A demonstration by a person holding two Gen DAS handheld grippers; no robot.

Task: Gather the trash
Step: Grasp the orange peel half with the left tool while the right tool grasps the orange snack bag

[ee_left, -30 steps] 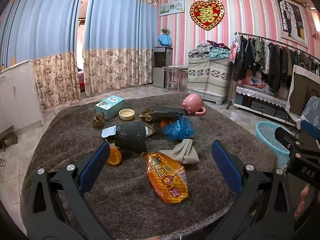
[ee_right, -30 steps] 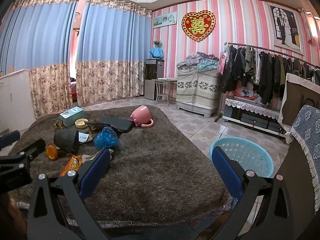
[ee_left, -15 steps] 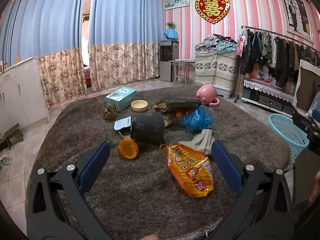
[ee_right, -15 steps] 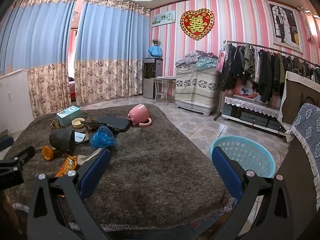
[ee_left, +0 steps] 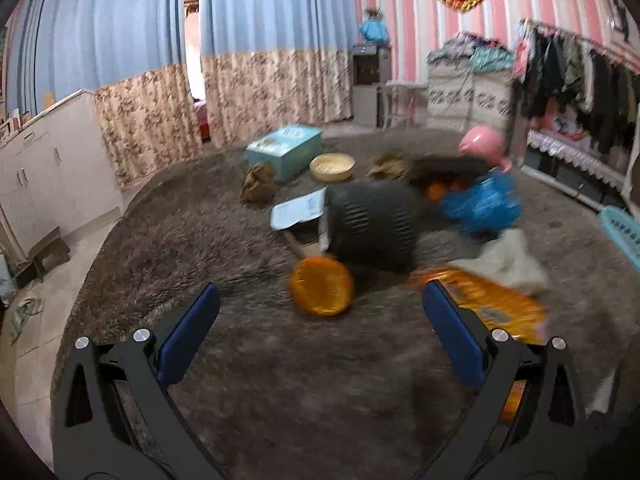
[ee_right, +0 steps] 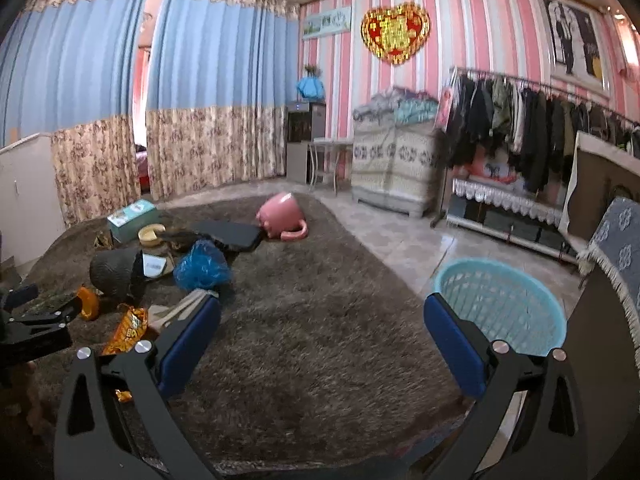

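Note:
Litter lies scattered on a brown shaggy rug (ee_left: 280,380). A round orange lid (ee_left: 322,290) sits just ahead of my left gripper (ee_left: 320,336), which is open and empty. To its right lies an orange snack bag (ee_left: 496,304), partly hidden behind the right finger. Behind them are a black mesh bin on its side (ee_left: 372,224), a blue plastic bag (ee_left: 480,204), a beige cloth (ee_left: 512,260) and a white card (ee_left: 298,212). My right gripper (ee_right: 320,336) is open over bare rug, with the blue bag (ee_right: 202,266) and the snack bag (ee_right: 126,328) to its left.
A light blue basket (ee_right: 500,296) stands on the tiled floor right of the rug. A pink potty (ee_right: 280,216), teal box (ee_left: 286,150), yellow bowl (ee_left: 332,166) and black pad (ee_right: 236,236) lie at the far end. White cabinets (ee_left: 48,160) line the left wall.
My left gripper has swung left and moved closer to the litter; the orange lid now sits between its fingers' line. The right gripper has shifted slightly closer. Both stay open.

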